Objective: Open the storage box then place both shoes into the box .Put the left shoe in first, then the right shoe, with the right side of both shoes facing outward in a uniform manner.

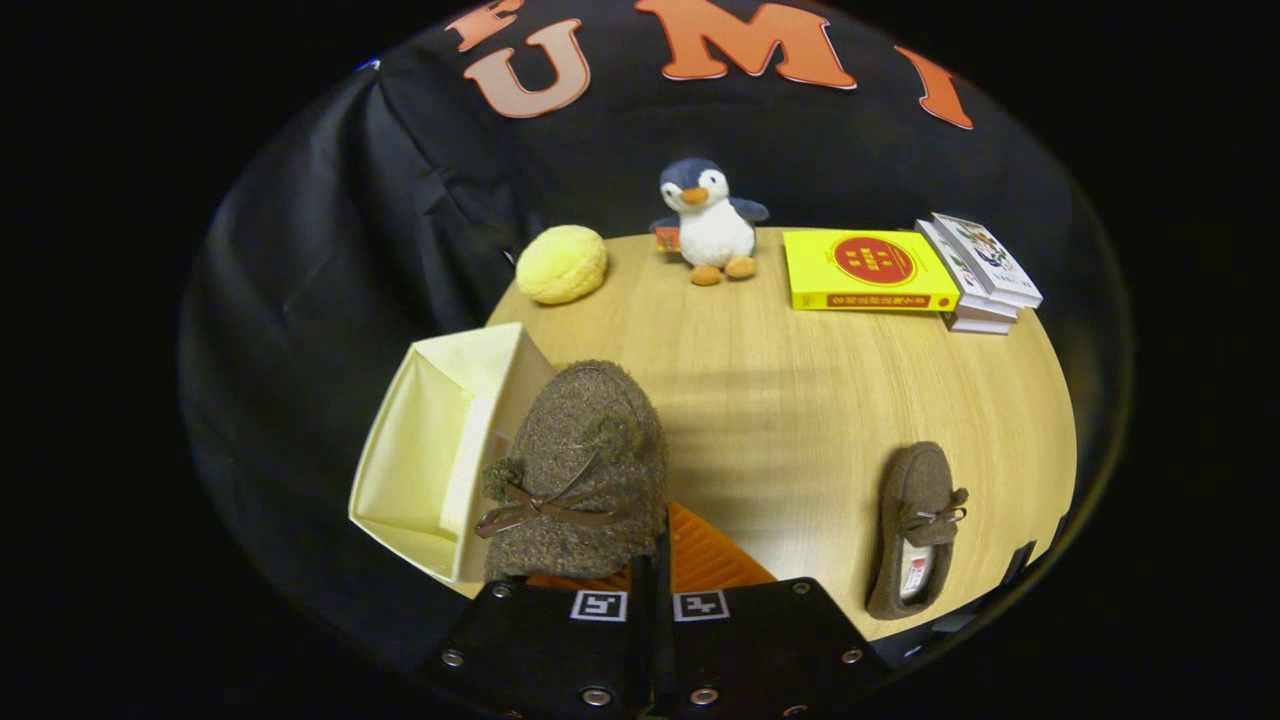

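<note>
Just beside the open storage box [440, 450], a brown shoe [580, 470] is held clenched in the gripper [655, 560], apparently so it can be lowered in first.

Table [780, 400] bears shoe [915, 530] (books [980, 270] behind).

A staged recording booth, not a lived-in room: black cloth [330, 230] hangs behind a small wooden table [800, 400] set with props, a plush penguin [708, 222], a yellow sponge-like ball [562, 264] and stacked books [975, 272] at the far edge.
</note>
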The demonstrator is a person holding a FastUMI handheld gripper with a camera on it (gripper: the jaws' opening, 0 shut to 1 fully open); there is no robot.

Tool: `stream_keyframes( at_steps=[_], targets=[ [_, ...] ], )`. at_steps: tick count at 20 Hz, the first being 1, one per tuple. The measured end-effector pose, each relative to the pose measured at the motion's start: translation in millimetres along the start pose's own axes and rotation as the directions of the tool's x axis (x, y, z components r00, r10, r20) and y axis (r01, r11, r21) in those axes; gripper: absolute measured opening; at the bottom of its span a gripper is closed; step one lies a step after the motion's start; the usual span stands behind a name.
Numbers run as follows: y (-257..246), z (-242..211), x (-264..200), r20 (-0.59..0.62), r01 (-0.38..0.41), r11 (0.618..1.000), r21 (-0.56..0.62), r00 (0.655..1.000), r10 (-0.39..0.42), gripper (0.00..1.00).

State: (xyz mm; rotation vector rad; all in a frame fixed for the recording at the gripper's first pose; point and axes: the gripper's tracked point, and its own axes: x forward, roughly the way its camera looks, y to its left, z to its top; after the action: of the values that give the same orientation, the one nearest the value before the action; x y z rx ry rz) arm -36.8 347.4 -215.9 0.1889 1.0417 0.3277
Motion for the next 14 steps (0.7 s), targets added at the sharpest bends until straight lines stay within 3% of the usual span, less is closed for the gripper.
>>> stream_keyframes(
  at_steps=[9,14],
  targets=[
    [127,43,13,0.016,-0.080,0.994,-0.069,0.997,0.081,0.03],
    [169,36,51,-0.039,-0.051,0.998,-0.036,0.998,0.049,0.03]
  ],
)
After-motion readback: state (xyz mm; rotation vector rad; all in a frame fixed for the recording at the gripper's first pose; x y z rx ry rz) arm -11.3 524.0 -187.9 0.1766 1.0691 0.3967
